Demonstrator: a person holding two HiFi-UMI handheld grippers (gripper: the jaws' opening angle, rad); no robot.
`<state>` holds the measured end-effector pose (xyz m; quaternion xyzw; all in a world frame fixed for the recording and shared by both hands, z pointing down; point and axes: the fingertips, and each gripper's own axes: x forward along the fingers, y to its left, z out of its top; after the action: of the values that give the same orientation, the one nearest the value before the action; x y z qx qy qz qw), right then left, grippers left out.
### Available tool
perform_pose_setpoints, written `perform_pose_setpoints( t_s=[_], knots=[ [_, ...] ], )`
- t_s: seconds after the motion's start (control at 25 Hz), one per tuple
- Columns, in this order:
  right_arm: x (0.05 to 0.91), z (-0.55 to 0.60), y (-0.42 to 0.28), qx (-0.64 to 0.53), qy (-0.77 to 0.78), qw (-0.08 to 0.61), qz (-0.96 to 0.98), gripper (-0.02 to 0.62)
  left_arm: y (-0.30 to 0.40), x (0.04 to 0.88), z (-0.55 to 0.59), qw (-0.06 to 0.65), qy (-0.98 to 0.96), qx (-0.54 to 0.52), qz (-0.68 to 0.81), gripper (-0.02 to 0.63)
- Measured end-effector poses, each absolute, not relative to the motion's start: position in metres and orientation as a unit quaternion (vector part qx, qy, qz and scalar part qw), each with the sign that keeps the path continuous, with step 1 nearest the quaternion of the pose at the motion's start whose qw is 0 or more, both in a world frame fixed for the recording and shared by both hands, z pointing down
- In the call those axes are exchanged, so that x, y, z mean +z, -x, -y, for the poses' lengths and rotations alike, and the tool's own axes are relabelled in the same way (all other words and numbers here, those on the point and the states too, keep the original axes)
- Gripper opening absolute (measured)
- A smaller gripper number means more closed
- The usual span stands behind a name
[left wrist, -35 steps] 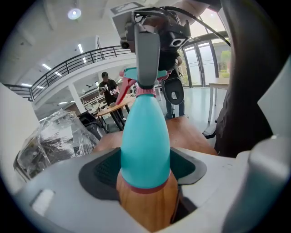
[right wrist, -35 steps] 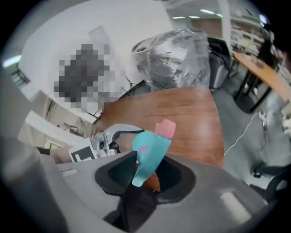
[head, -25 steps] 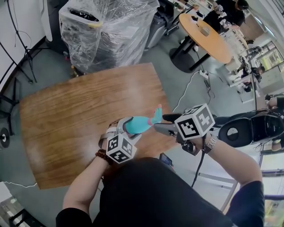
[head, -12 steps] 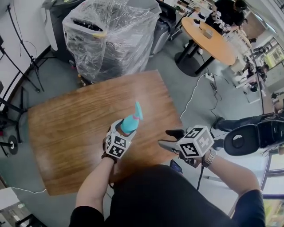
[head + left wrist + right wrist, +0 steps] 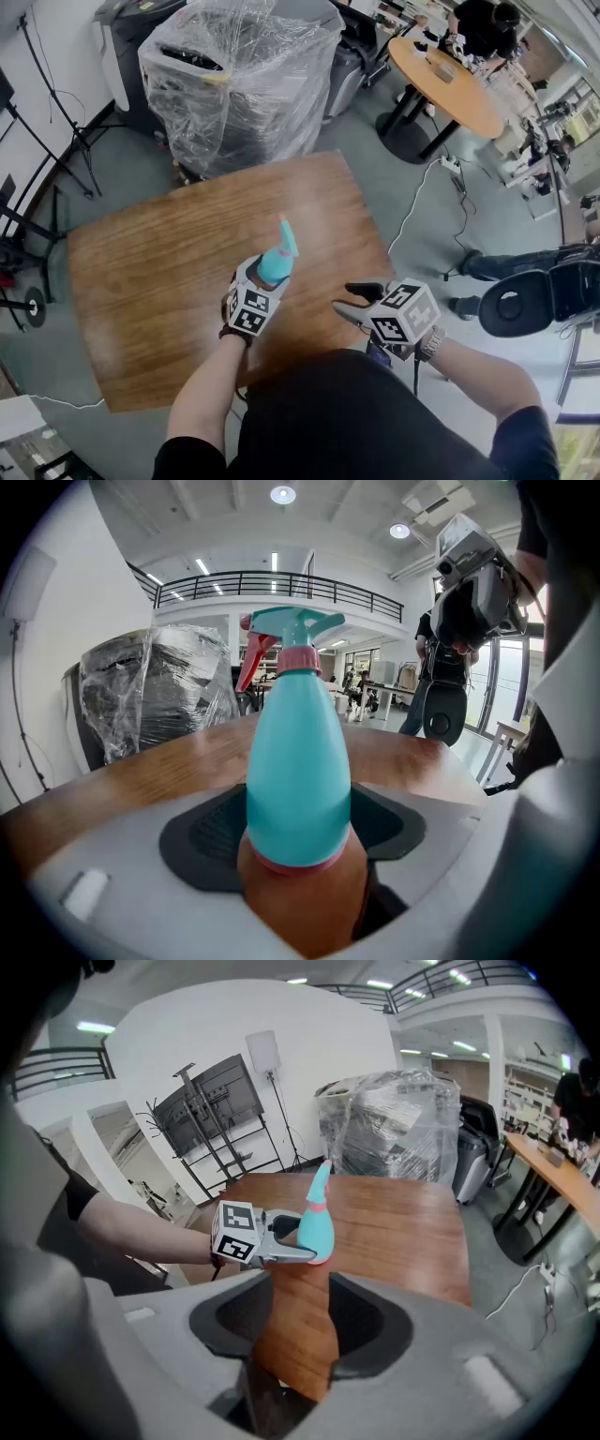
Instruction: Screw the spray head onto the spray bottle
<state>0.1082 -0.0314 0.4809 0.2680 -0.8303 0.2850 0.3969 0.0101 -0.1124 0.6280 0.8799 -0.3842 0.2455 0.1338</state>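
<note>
Bottle status: your left gripper clamps the lower body of the teal spray bottle, which stands upright at frame centre on the table. The spray head sits on top. In the head view the jaws hide the base, and how tightly the head is screwed cannot be made out. At lower right, your right gripper has just been narrowing, and nothing is between its jaws.

The teal, pear-shaped spray bottle stands upright on the wooden counter, gripped low on its body by the left claw, its teal, red-triggered spray head seated on a pink collar.
</note>
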Motion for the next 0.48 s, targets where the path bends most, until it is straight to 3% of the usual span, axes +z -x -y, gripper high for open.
perform_pose_setpoints(
  t_s=[0.2, 0.48],
  knots=[
    [0.483, 0.033, -0.098, 0.248, -0.271, 0.389, 0.845, 0.103, -0.002, 0.636, 0.106, 0.139, -0.872, 0.265, 0.388, 0.365],
    [0.487, 0.037, -0.083, 0.194, -0.259, 0.385, 0.864, 0.082, -0.001, 0.635, 0.101, 0.153, -0.865, 0.278, 0.387, 0.394]
  ],
)
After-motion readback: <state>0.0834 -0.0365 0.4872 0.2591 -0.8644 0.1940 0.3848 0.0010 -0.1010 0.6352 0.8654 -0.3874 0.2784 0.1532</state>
